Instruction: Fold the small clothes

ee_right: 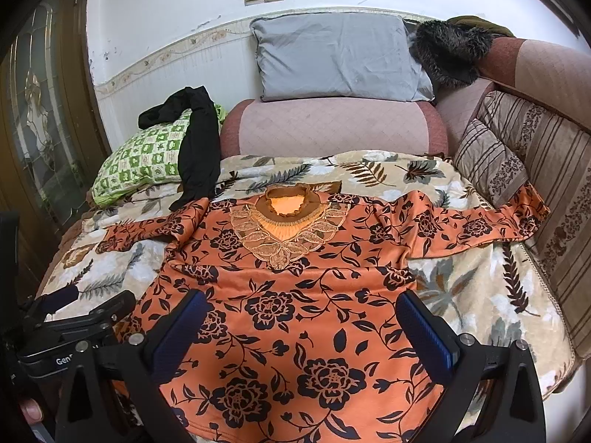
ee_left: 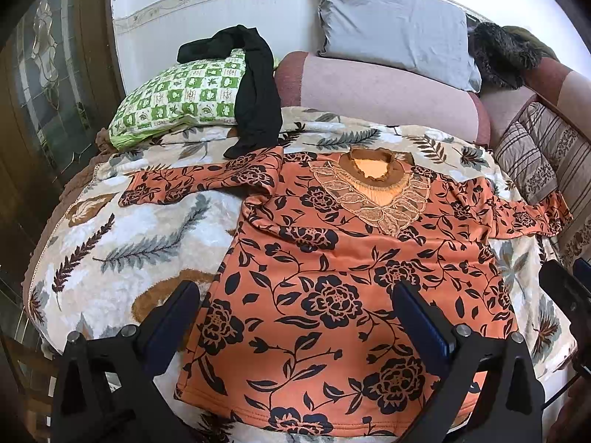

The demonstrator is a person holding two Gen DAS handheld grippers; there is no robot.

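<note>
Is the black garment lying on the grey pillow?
No, the black garment is draped over the green checked pillow; the grey pillow stands apart against the wall.

Both wrist views low at the near edge, facing far toward the wall; left view set leftward; shared: orange floral top (ee_left: 332, 277) (ee_right: 295, 313).

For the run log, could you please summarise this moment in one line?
left tool: open | right tool: open | top: flat on blanket, unfolded

Bare blanket (ee_left: 122, 243) flanks the orange top (ee_left: 332, 288) — black garment (ee_left: 255, 88) and cushions (ee_right: 491, 162) crowd its far edge.
</note>
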